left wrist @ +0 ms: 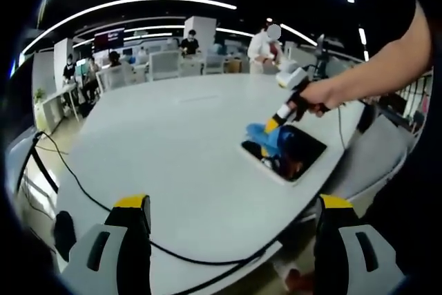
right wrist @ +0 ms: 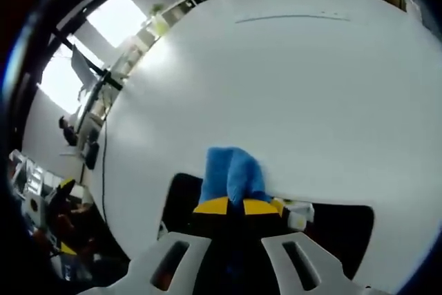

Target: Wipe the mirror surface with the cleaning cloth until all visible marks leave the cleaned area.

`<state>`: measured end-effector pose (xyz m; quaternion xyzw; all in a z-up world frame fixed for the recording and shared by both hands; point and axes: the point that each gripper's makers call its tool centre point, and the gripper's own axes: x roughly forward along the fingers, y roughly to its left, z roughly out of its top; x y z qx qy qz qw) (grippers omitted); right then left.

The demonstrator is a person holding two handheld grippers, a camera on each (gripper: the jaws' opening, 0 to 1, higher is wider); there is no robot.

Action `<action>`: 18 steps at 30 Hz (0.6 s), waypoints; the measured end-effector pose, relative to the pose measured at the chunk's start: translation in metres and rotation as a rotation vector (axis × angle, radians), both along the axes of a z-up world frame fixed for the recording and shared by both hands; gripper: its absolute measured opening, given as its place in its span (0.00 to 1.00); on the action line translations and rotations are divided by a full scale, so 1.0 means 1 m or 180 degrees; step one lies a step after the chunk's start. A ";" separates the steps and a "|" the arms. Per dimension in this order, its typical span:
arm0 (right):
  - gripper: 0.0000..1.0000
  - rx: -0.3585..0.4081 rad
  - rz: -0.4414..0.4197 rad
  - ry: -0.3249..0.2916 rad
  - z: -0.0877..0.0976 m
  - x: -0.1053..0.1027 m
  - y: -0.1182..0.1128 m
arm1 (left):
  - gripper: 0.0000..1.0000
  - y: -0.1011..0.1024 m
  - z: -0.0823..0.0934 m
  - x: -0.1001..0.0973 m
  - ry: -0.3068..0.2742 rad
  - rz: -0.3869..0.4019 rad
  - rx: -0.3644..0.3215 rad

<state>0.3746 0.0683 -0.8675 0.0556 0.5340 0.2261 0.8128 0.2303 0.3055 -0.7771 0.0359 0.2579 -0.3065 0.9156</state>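
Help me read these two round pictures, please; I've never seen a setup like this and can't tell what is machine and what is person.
No robot here: a person holds a two-jaw gripper in each hand, and each gripper carries a fisheye camera looking forward along its own jaws.

In the left gripper view, the left gripper stands open and empty over the white table. Further off, the person's hand holds the right gripper down onto a mirror lying flat near the table's edge.

In the right gripper view, you look along that right gripper. Its jaws are shut on a blue cleaning cloth, pressed to the mirror, which looks dark here.

A black cable crosses the table. Behind is an office with people.
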 end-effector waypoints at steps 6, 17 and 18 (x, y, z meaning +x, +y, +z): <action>0.00 0.0040 -0.0107 -0.0011 0.000 0.000 0.000 | 1.00 -0.004 0.002 -0.001 0.0008 -0.0041 -0.0001; 0.00 -0.0082 0.0080 -0.0137 0.000 -0.021 0.003 | 1.00 -0.010 0.001 0.001 0.0012 -0.0117 0.0080; 0.00 -0.0029 0.0037 -0.0120 0.000 -0.023 0.003 | 1.00 -0.012 -0.001 0.000 0.0022 -0.0112 0.0101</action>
